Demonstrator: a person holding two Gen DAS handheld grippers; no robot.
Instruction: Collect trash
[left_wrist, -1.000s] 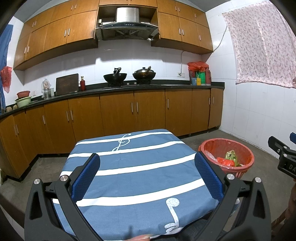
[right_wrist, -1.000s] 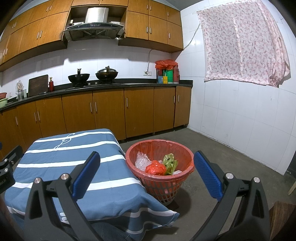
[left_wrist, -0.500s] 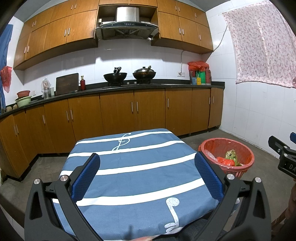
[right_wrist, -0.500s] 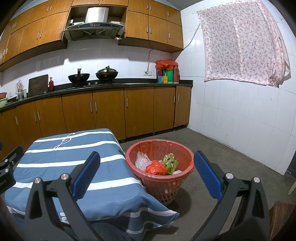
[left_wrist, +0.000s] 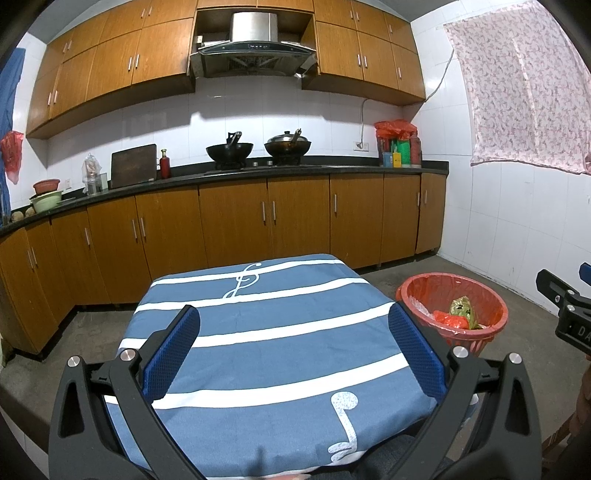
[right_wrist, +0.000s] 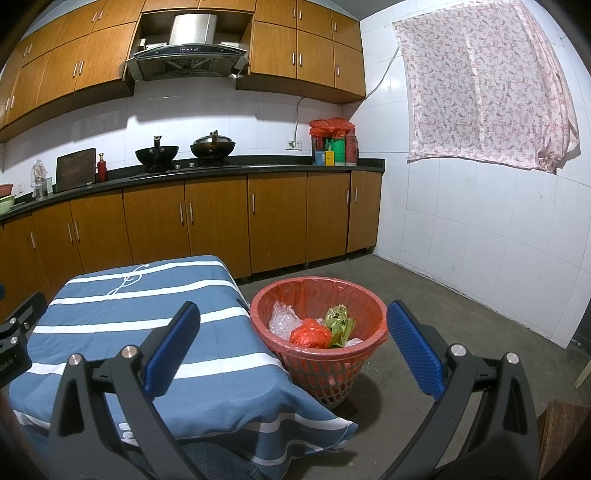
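A red basket (right_wrist: 373, 314) lined with a red bag stands on the floor right of the table; it also shows in the left wrist view (left_wrist: 495, 314). It holds a crumpled red wrapper (right_wrist: 310, 332), a green wrapper (right_wrist: 338, 319) and clear plastic (right_wrist: 282, 319). My right gripper (right_wrist: 293, 321) is open and empty, held above and in front of the basket. My left gripper (left_wrist: 293, 325) is open and empty over the table's blue striped cloth (left_wrist: 273, 339). No loose trash shows on the cloth.
Wooden base cabinets (left_wrist: 236, 221) with a dark counter run along the back wall, with two woks (left_wrist: 258, 149) on the stove. A white tiled wall (right_wrist: 480, 229) with a floral curtain is at the right. Bare concrete floor (right_wrist: 436, 306) surrounds the basket.
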